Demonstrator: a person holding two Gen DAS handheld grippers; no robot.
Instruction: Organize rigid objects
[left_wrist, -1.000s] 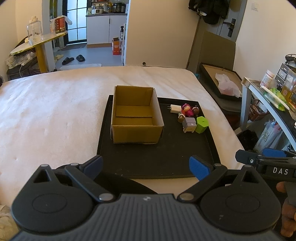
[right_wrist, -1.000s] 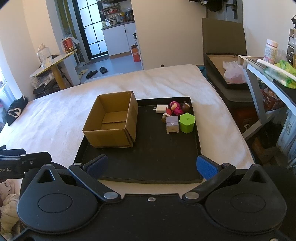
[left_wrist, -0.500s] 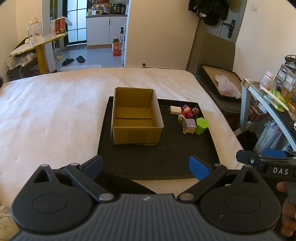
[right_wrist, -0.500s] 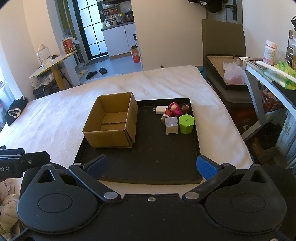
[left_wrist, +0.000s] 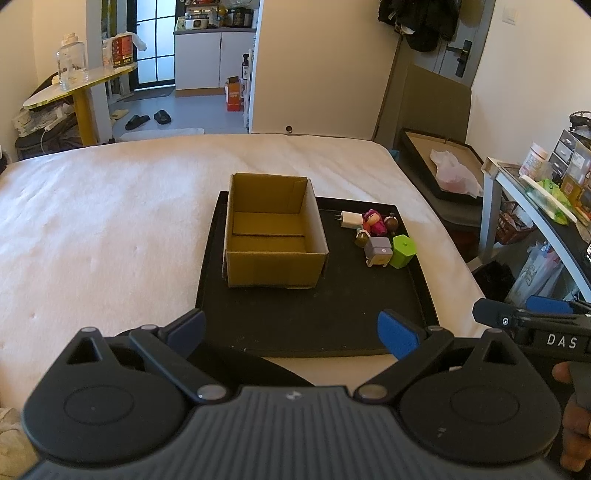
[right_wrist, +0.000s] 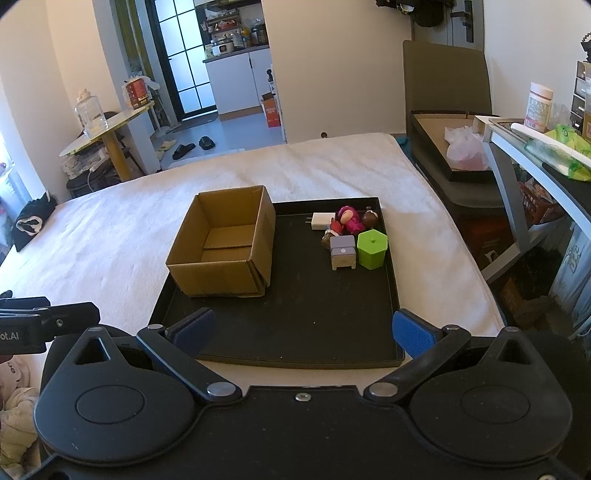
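Holding both my grippers low at the near edge of the black tray (right_wrist: 392, 295), I keep each pair of jaws wide apart with nothing in them. Straight ahead of my left gripper (left_wrist: 291, 330) sits the brown box (left_wrist: 273, 230), its top open. Ahead of my right gripper (right_wrist: 301, 330), a bit to the right, the small toys huddle close together: a green block (right_wrist: 372, 248), a gray block (right_wrist: 343, 252), a pink doll (right_wrist: 349, 218) and a white plug (right_wrist: 320, 220).
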